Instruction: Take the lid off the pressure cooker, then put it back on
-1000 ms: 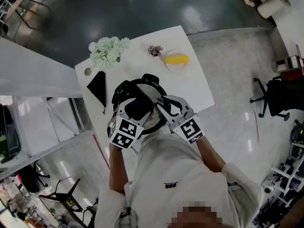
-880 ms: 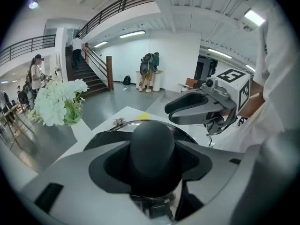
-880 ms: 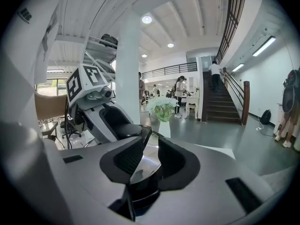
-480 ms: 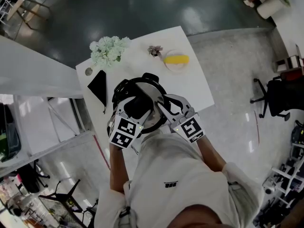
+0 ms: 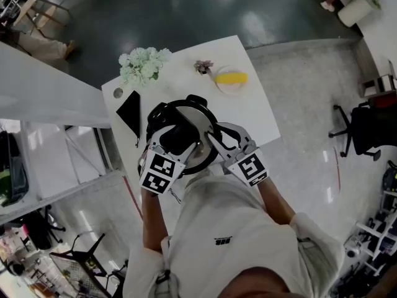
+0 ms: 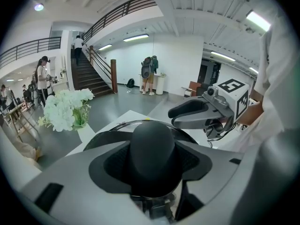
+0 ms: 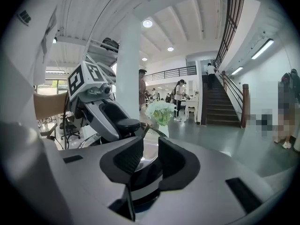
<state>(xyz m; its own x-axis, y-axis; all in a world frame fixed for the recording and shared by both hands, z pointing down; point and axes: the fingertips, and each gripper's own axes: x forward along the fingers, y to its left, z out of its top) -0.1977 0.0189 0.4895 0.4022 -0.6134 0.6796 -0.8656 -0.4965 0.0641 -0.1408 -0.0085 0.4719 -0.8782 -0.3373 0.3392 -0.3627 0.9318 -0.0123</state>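
Your left gripper (image 5: 178, 136) pinches the rounded black knob (image 6: 152, 144) of the shiny steel lid (image 5: 200, 121), seated on the black-handled pressure cooker (image 5: 197, 100), while your right gripper (image 7: 146, 158) hovers at the cooker's right rim, jaws slightly parted.

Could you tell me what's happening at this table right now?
A person stands at the white table, working on a pressure cooker with a hand-held gripper in each hand. The left hand-held gripper is closed on the black knob of the lid, which looks seated on the pot and not yet lifted. The right hand-held gripper has its jaws at the cooker's near rim; whether they press on it is unclear.
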